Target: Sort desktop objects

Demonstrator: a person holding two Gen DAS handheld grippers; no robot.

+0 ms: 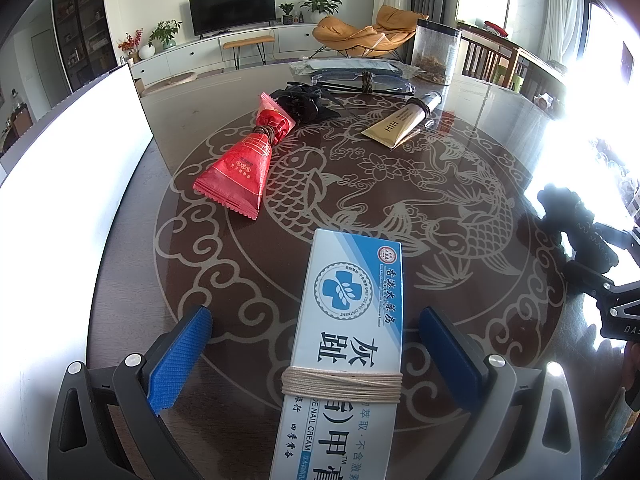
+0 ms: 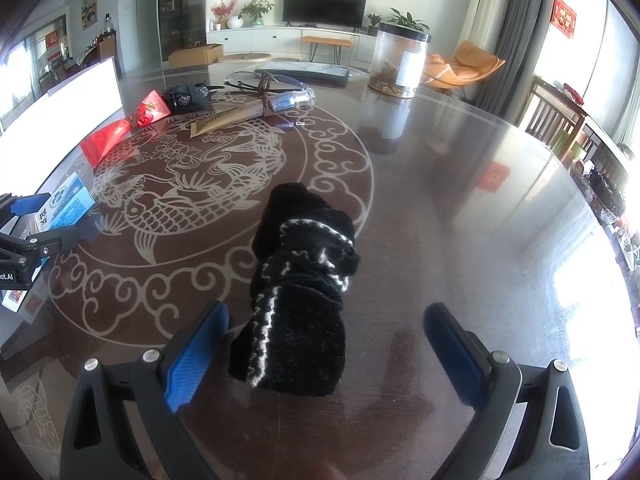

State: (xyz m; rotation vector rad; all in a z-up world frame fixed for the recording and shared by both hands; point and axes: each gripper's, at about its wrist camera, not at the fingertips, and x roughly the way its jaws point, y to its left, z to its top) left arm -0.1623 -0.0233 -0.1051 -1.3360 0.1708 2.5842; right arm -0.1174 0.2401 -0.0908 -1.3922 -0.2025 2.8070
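Observation:
A blue and white nail cream box (image 1: 344, 352), wound with beige cord, lies on the dark table between the wide-apart fingers of my left gripper (image 1: 316, 344), which is open and not touching it. In the right wrist view a rolled black knit cloth with white stitching (image 2: 300, 292) lies between the spread fingers of my right gripper (image 2: 326, 340), also open. Farther back lie a red tied packet (image 1: 240, 168), a gold tube (image 1: 400, 122), a black hair clip (image 1: 304, 100) and clear glasses (image 1: 360, 80).
A white panel (image 1: 68, 184) stands along the table's left side. A clear jar with dried contents (image 1: 434, 52) and a flat grey pouch (image 2: 304, 69) stand at the back. The table (image 2: 480, 200) has a fish pattern in its middle. Chairs stand to the right.

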